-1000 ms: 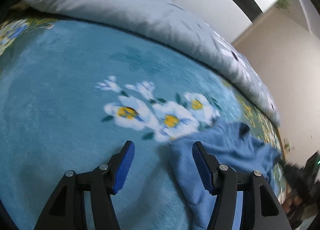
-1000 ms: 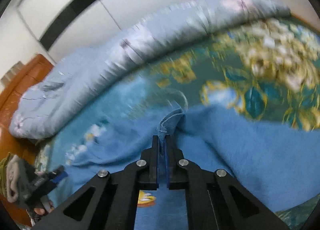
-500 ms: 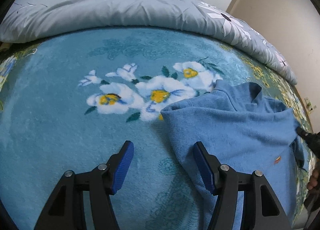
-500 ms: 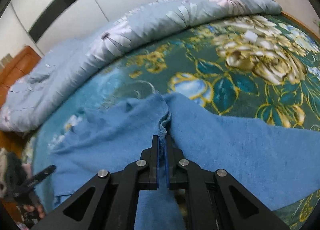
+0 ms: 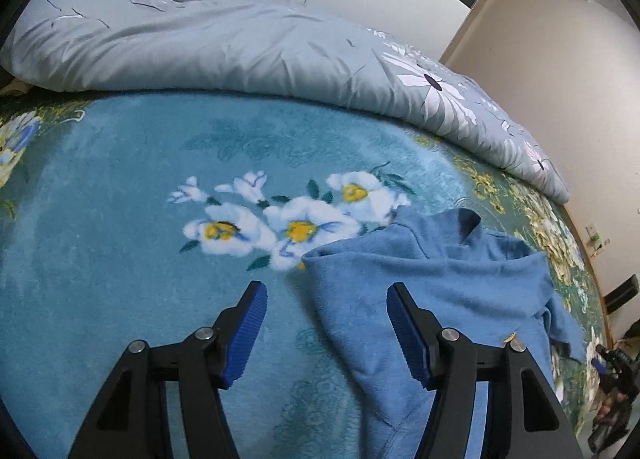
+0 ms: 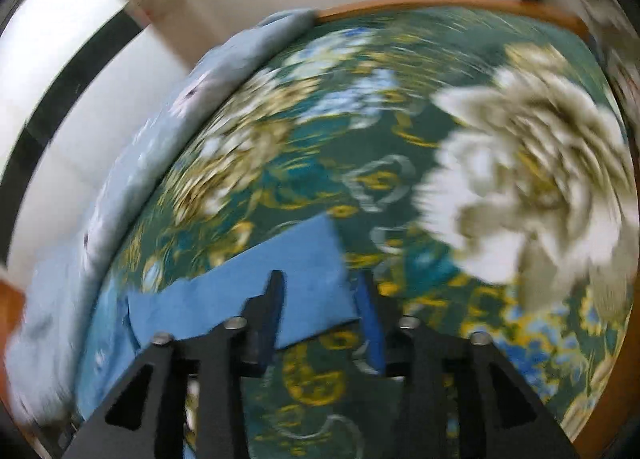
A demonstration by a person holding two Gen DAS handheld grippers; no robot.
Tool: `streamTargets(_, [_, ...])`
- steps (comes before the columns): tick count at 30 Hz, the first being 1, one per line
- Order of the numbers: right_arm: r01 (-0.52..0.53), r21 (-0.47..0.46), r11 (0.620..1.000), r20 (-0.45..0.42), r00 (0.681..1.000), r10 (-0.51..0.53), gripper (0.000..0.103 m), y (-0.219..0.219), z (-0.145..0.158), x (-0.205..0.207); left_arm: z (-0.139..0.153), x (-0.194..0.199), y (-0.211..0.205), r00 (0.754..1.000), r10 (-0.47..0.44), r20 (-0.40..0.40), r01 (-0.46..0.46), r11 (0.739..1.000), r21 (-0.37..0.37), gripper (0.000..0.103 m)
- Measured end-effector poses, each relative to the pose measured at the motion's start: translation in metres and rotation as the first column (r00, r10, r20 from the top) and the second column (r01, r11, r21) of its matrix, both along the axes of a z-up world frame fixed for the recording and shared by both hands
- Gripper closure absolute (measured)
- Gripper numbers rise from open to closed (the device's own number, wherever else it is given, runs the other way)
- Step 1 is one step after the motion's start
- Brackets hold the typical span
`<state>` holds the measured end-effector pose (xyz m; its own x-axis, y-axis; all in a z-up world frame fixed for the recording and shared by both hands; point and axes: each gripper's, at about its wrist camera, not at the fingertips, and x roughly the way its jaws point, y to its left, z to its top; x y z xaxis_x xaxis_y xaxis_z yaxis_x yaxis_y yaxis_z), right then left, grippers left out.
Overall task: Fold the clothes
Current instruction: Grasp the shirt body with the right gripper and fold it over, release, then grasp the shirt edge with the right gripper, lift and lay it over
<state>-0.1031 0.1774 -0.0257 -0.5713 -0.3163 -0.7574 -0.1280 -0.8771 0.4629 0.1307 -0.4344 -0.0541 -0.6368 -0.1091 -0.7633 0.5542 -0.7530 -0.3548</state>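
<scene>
A blue fleece garment (image 5: 432,291) lies on the floral teal blanket (image 5: 120,227), its dark collar toward the far side. My left gripper (image 5: 324,299) is open and empty, hovering over the garment's left edge; its right finger is above the cloth. In the blurred right wrist view, my right gripper (image 6: 320,291) is open and empty, with a flat blue part of the garment (image 6: 260,283) lying under and between its fingers. The right gripper also shows at the lower right of the left wrist view (image 5: 612,375).
A rolled grey-blue duvet (image 5: 240,43) runs along the far side of the bed, and also shows in the right wrist view (image 6: 168,139). A wooden bed edge (image 6: 440,3) bounds the blanket. White walls and wardrobe doors stand behind.
My right gripper has opened and let go of the garment's pinched fold, then swung to the right over the blanket. My left gripper stays open and has shifted slightly.
</scene>
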Motion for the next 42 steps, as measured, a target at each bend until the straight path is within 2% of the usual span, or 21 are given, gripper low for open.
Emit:
streamTargets(4, [0.009, -0.039, 0.999, 0.053, 0.999, -0.006, 0.062, -0.001, -0.018, -0.006, -0.002, -0.002, 0.000, 1.000, -0.002, 0.012, 0.002, 1.000, 0.010, 0.037])
streamTargets(11, [0.015, -0.052, 0.999, 0.014, 1.000, -0.015, 0.059, -0.028, -0.021, -0.010, -0.006, -0.002, -0.002, 1.000, 0.006, 0.024, -0.006, 1.000, 0.021, 0.036])
streamTargets(12, [-0.002, -0.039, 0.999, 0.002, 1.000, 0.002, 0.062, -0.034, -0.019, -0.011, -0.007, -0.002, -0.001, 1.000, 0.002, 0.022, -0.002, 1.000, 0.025, 0.036])
streamTargets(13, [-0.020, -0.025, 0.999, -0.007, 1.000, 0.020, 0.081, -0.041, -0.018, -0.013, -0.006, -0.001, -0.001, 1.000, -0.002, 0.020, 0.001, 1.000, 0.028, 0.036])
streamTargets(14, [-0.037, -0.009, 0.999, -0.012, 0.999, 0.037, 0.096, -0.048, -0.015, -0.014, -0.006, -0.001, -0.001, 1.000, -0.003, 0.017, 0.003, 1.000, 0.030, 0.036])
streamTargets(19, [-0.114, 0.093, 0.989, -0.079, 0.989, 0.122, 0.097, -0.085, 0.029, -0.025, -0.005, 0.002, -0.005, 1.000, -0.002, 0.003, 0.002, 0.999, 0.050, 0.036])
streamTargets(21, [-0.146, 0.107, 0.984, -0.162, 0.973, 0.162, 0.097, -0.105, 0.067, -0.025, -0.005, 0.003, -0.007, 1.000, 0.002, 0.000, -0.002, 0.998, 0.060, 0.036])
streamTargets(23, [-0.195, 0.137, 0.971, -0.246, 0.943, 0.225, 0.097, -0.131, 0.104, -0.022, -0.005, 0.005, -0.009, 1.000, 0.004, -0.005, -0.004, 0.998, 0.070, 0.037])
streamTargets(25, [-0.256, 0.186, 0.949, -0.325, 0.895, 0.306, 0.097, -0.167, 0.146, -0.015, -0.005, 0.006, -0.011, 1.000, 0.009, -0.009, -0.008, 0.997, 0.076, 0.036])
streamTargets(28, [-0.345, 0.228, 0.910, -0.392, 0.823, 0.410, 0.097, -0.223, 0.188, -0.003, -0.005, 0.008, -0.014, 1.000, 0.016, -0.009, -0.015, 0.996, 0.083, 0.036])
streamTargets(30, [-0.410, 0.241, 0.880, -0.409, 0.779, 0.475, 0.097, -0.258, 0.198, 0.010, -0.006, 0.009, -0.016, 1.000, 0.022, -0.009, -0.021, 0.996, 0.088, 0.036])
streamTargets(34, [-0.563, 0.306, 0.768, -0.380, 0.667, 0.640, 0.096, -0.342, 0.182, 0.050, -0.004, 0.013, -0.020, 0.999, 0.029, -0.022, -0.027, 0.995, 0.098, 0.036])
streamTargets(37, [-0.675, 0.324, 0.663, -0.320, 0.581, 0.748, 0.096, -0.401, 0.144, 0.082, -0.005, 0.015, -0.024, 0.999, 0.034, -0.024, -0.032, 0.994, 0.106, 0.036])
streamTargets(42, [-0.797, 0.348, 0.494, -0.203, 0.451, 0.869, 0.096, -0.464, 0.074, 0.135, -0.007, 0.022, -0.033, 0.998, 0.063, -0.024, -0.060, 0.991, 0.120, 0.036])
